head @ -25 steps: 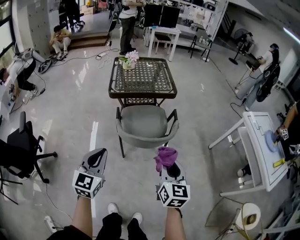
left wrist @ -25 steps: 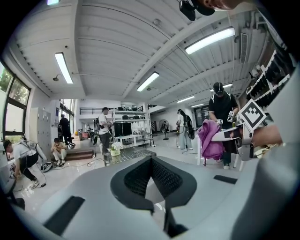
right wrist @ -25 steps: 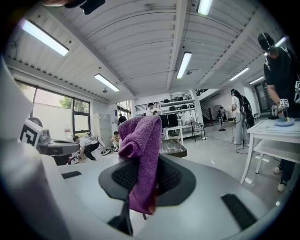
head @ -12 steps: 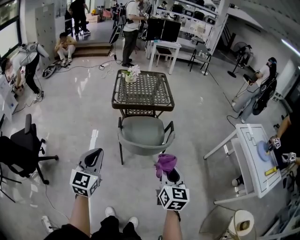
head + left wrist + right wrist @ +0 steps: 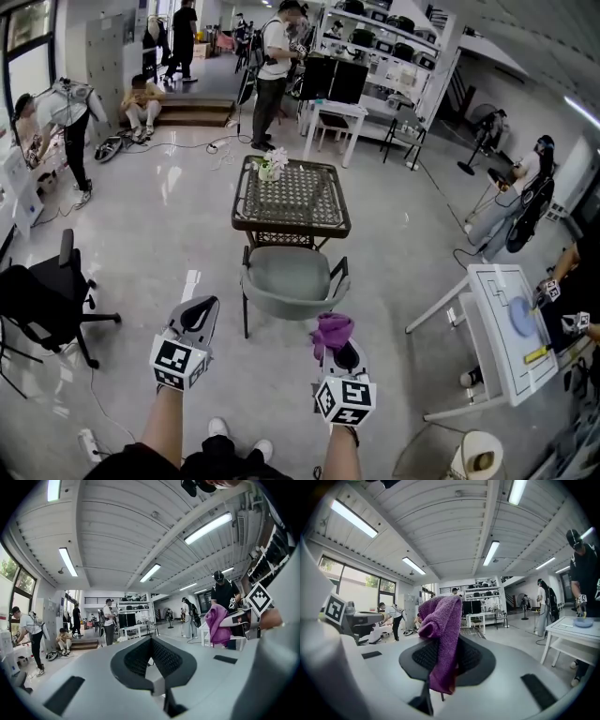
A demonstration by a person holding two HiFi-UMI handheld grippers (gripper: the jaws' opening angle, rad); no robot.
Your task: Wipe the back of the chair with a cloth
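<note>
Grey floor (image 5: pixel 187 234) lies between the chair (image 5: pixel 286 281) and my right gripper (image 5: pixel 337 347), which is clamped on the cloth (image 5: pixel 332 328) with the chair's back just ahead of it, while my left gripper (image 5: pixel 195 314) is closed and empty.

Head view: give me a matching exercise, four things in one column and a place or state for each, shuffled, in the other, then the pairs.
1 purple cloth
2 grey chair
3 flowers
4 left gripper

A on the wicker table
B clamped in the right gripper
C shut, holding nothing
D standing just this side of the wicker table

Pairs: 1-B, 2-D, 3-A, 4-C
</note>
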